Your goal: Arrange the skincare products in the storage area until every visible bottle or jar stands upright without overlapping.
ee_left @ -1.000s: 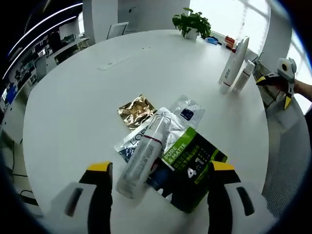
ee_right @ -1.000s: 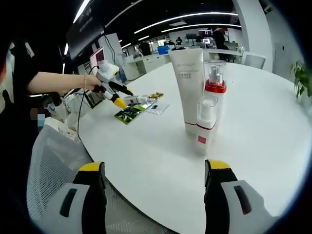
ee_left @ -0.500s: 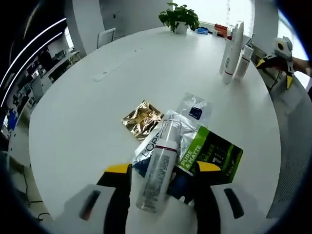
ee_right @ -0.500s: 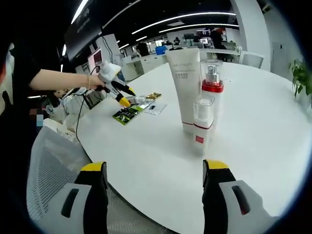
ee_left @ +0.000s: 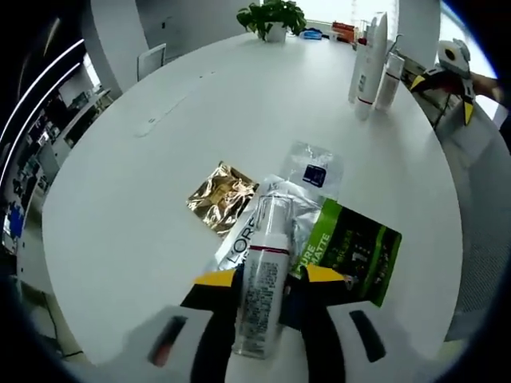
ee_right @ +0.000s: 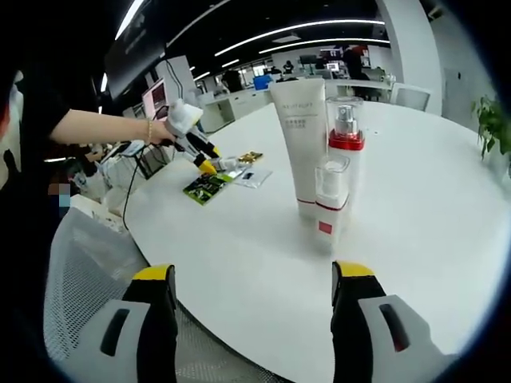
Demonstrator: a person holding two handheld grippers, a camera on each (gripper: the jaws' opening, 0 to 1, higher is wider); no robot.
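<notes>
A white pump bottle (ee_left: 259, 291) with a dark red band lies flat on a heap of sachets near the table's front edge. My left gripper (ee_left: 269, 277) is shut on its lower body, one yellow-tipped jaw against each side. That gripper (ee_right: 204, 164) also appears far to the left in the right gripper view, down at the sachets. A tall white tube (ee_right: 299, 136), a red-collared pump bottle (ee_right: 346, 148) and a small clear-capped bottle (ee_right: 328, 199) stand upright together. My right gripper (ee_right: 252, 275) hangs open in front of them, off the table's edge, holding nothing.
Under the bottle lie a gold sachet (ee_left: 222, 197), a clear sachet (ee_left: 311, 169), a green packet (ee_left: 351, 251) and a silver one (ee_left: 238, 249). A potted plant (ee_left: 271, 16) stands at the far edge of the round white table (ee_left: 128, 199). A mesh chair (ee_right: 84, 271) sits below my right gripper.
My left gripper has moved down onto the lying bottle and its jaws have come together on it. The right gripper has stayed nearly still and open.
</notes>
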